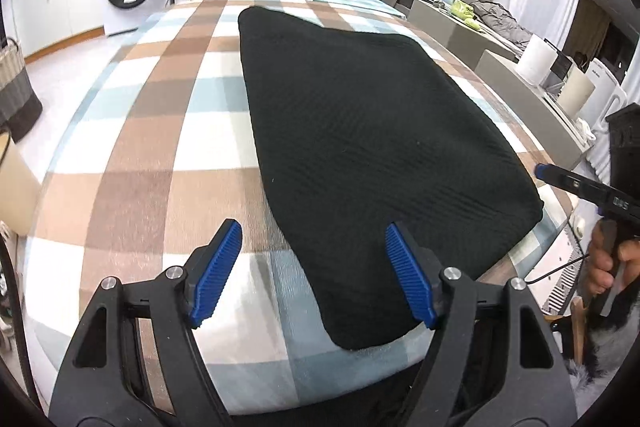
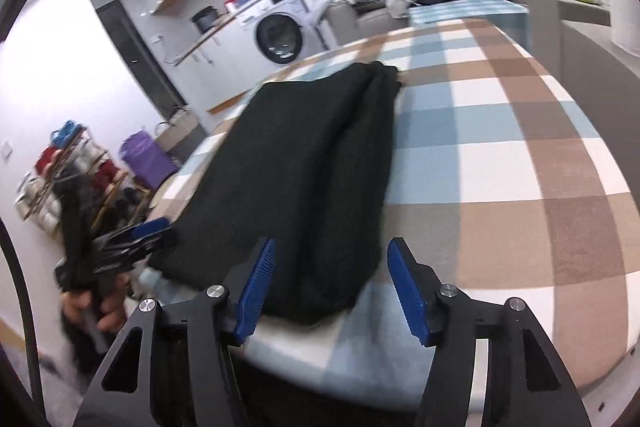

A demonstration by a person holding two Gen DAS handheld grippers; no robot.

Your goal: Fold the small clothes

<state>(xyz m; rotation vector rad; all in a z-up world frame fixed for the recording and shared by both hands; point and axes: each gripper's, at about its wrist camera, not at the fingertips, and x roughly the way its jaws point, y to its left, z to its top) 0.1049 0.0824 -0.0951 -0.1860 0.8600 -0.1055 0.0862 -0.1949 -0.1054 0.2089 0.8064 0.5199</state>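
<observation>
Both grippers, left gripper [image 1: 314, 275] and right gripper [image 2: 332, 289], gape empty above the folded black garment's [image 1: 372, 131] near edge on the checked tablecloth [image 1: 160, 131].

1. The left gripper [image 1: 314, 269] hangs with jaws apart over the checked tablecloth [image 1: 160, 131].
2. A folded black garment [image 1: 360, 147] lies flat.
3. The right gripper [image 1: 541, 171] enters at the frame's right edge.

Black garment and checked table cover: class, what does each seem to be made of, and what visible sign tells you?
Black garment: looks like matte ribbed knit; fine parallel ridges, soft rounded folded edges. Checked table cover: probably low-pile fleece or flannel; slightly fuzzy surface, no shine.
</observation>
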